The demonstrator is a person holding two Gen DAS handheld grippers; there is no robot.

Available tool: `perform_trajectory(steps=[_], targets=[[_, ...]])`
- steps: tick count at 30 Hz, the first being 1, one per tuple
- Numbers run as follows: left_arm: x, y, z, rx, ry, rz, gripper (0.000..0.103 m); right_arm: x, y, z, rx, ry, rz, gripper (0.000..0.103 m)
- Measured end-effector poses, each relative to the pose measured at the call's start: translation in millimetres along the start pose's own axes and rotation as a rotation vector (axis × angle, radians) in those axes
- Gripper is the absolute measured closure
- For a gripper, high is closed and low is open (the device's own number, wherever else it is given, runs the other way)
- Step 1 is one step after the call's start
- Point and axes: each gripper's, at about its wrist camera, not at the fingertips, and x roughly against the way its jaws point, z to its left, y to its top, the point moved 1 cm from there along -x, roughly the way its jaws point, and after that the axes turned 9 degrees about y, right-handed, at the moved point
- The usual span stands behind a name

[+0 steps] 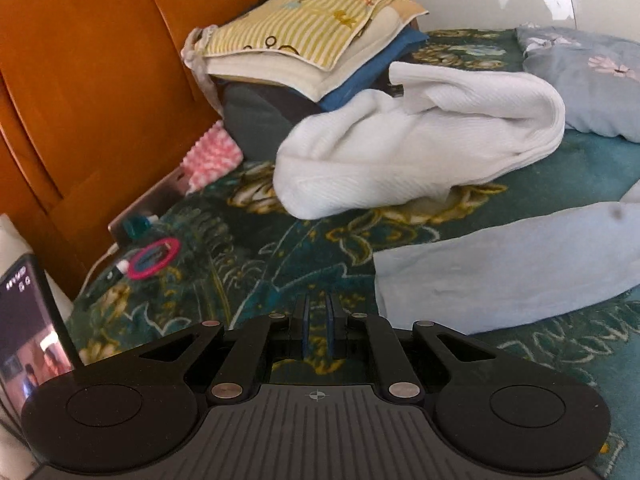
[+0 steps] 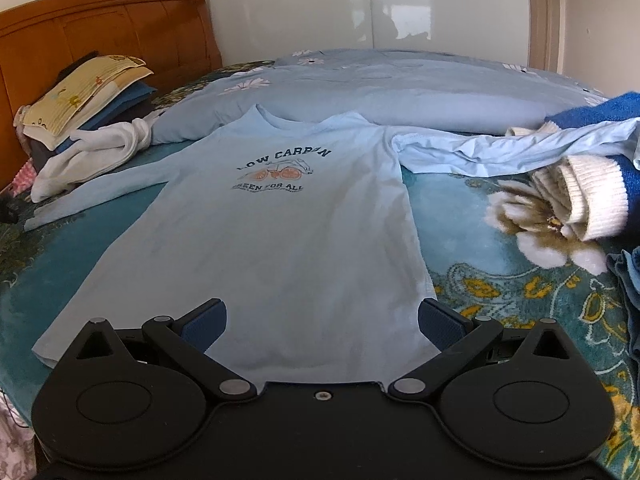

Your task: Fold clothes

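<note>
My right tool (image 2: 322,326) is spread wide over the hem of the light blue shirt (image 2: 256,232), which lies flat on the bed (image 2: 520,292), its print visible only here. My left tool (image 1: 317,328) is clenched on nothing; only its view shows the pink hair tie (image 1: 154,258) near the shirt's sleeve (image 1: 500,272).
</note>
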Motion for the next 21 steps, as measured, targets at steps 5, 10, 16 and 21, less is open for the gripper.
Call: perform_trajectory(steps=[5, 10, 16, 21], targets=[[18.1, 5.4, 10.2, 0.061, -0.054, -0.024, 0.09, -0.8, -0.4, 5.3, 0.01, 0.006, 0.004, 0.001], [53.2, 0.8, 9.0, 0.088, -0.144, -0.074, 0.063, 4.2, -1.0, 8.6, 0.017, 0.012, -0.008, 0.001], [107.0, -20.0, -11.8, 0.068, -0.279, -0.153, 0.031, 13.0, -1.3, 6.6, 0.006, 0.003, -0.022, 0.001], [143.3, -34.3, -33.0, 0.034, -0.34, -0.212, 0.025, 23.4, -2.8, 1.8, 0.0, -0.001, -0.037, 0.001]])
